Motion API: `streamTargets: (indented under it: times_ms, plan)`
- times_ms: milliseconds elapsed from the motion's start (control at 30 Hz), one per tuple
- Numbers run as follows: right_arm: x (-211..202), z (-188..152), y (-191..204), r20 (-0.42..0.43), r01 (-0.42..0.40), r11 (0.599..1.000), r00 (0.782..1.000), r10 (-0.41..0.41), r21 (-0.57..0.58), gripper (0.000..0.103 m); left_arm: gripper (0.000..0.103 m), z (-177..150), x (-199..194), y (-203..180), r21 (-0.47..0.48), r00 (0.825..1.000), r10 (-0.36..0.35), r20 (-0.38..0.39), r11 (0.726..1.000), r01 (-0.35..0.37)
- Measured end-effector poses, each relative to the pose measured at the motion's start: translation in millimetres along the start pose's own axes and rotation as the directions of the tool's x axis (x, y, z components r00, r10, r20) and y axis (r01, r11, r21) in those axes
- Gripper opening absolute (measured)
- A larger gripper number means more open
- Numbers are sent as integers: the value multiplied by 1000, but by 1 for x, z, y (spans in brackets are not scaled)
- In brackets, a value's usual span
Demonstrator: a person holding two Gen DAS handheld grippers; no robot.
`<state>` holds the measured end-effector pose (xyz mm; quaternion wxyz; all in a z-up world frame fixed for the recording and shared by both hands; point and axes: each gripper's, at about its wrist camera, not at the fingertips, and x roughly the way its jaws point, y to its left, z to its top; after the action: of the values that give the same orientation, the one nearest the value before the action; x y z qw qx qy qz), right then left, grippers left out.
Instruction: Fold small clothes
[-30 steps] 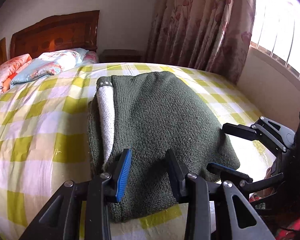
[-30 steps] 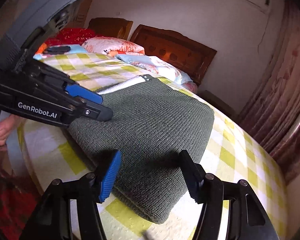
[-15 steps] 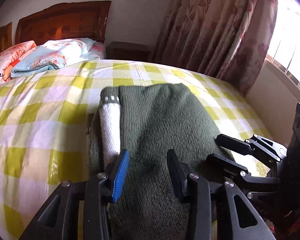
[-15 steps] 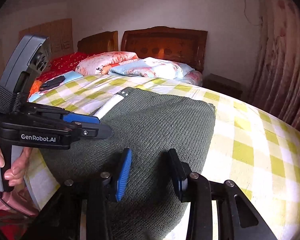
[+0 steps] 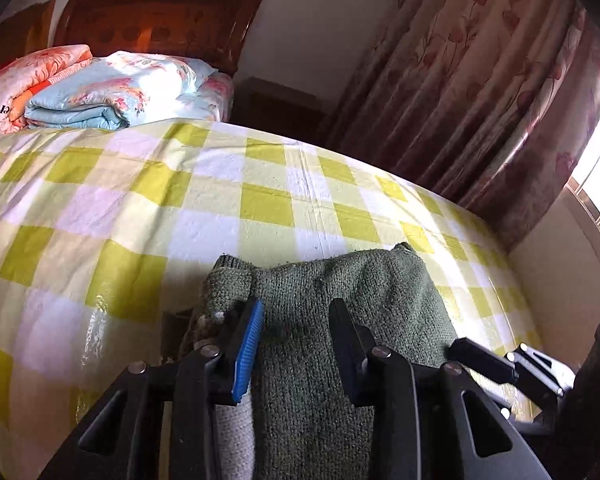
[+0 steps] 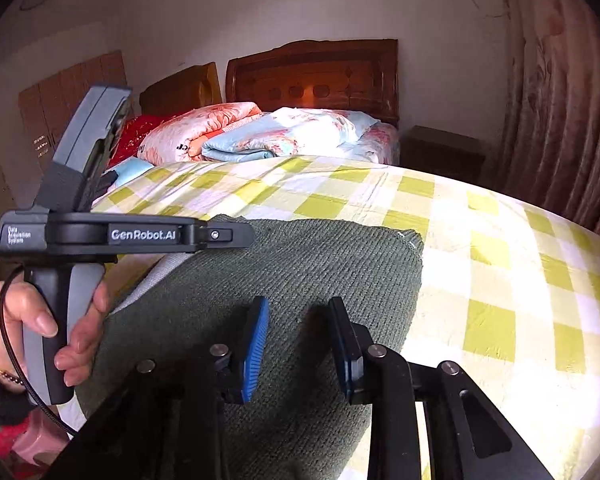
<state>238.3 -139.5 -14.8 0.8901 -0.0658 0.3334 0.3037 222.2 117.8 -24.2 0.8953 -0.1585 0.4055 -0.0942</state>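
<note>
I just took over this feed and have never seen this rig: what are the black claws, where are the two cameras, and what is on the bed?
Each claw is a hand-held gripper a person carries; no robot arm. Each picture comes from a camera on one gripper, looking along its fingers. The left hand-held gripper and right hand-held gripper both straddle a folded green sweater on the checkered bed. Their jaws have a gap; I cannot tell whether they pinch the knit. The person's left hand shows in the right view. Folded quilts lie by the headboard.
</note>
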Motion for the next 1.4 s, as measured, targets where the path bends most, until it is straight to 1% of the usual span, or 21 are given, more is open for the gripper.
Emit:
streamTargets:
  times_ms: [100,200,267,333,467,533,600,633,667,700,733,767,833,900,933,1000,1100,1167,1300,1333,1400]
  plan:
    - [3,13,-8,17,28,1000,999,-28,12,0,35,-11,-7,-2,42,998,35,48,998,-37]
    - [17,32,-20,21,27,997,999,-29,71,0,35,-13,-9,-2,42,997,42,67,998,-45]
    - [39,40,-25,-35,63,996,998,-61,70,0,35,-13,-9,0,36,997,33,74,999,-35]
    - [61,40,-29,-126,78,995,990,-70,56,0,35,-13,-9,4,22,997,15,79,1000,-17]
    - [62,48,-36,-118,93,993,989,-84,69,0,35,-13,-9,15,-34,995,-46,91,998,49]
    - [62,54,-42,-104,97,991,991,-87,94,0,35,-14,-9,16,-43,994,-49,96,998,53]
    - [76,54,-42,-140,120,991,984,-111,62,0,35,-14,-9,13,-32,995,-36,96,999,39]
    - [86,51,-41,-167,135,991,977,-130,22,22,35,-14,-9,11,-25,995,-30,96,999,32]
    - [93,49,-41,-186,145,989,972,-142,0,27,35,-15,-9,10,-20,995,-25,95,999,27]
    - [94,48,-44,-182,142,990,973,-139,6,50,35,-15,-9,10,-16,995,-23,96,1000,25]
    - [91,49,-47,-178,139,990,975,-131,30,59,35,-15,-9,10,-16,995,-24,96,1000,26]
    - [87,49,-51,-176,142,988,976,-130,57,59,35,-15,-9,10,-17,995,-26,97,999,28]
    - [73,51,-51,-156,182,980,973,-168,81,60,35,-15,-9,11,-20,995,-29,99,999,32]
    - [51,50,-41,-99,173,983,981,-166,67,63,35,-16,-9,11,-17,995,-27,100,999,29]
    - [39,48,-34,-73,151,987,987,-147,57,82,35,-16,-9,11,-15,995,-23,100,1000,25]
    - [23,41,-18,-49,114,993,992,-113,25,103,35,-16,-9,8,-6,995,-11,101,1000,12]
    - [17,22,4,-77,86,995,993,-90,-60,103,35,-17,-8,4,13,995,12,101,1000,-13]
    - [10,9,13,-42,119,987,991,-124,-110,103,35,-18,-8,2,26,995,24,102,999,-26]
    - [-13,1,30,21,181,970,983,-180,-160,103,35,-19,-8,1,32,994,30,103,999,-33]
    - [-18,-3,38,36,177,967,984,-173,-184,103,35,-19,-8,1,32,994,30,103,999,-33]
    - [-19,-14,51,10,142,964,990,-143,-224,103,35,-18,-8,1,33,994,31,103,999,-34]
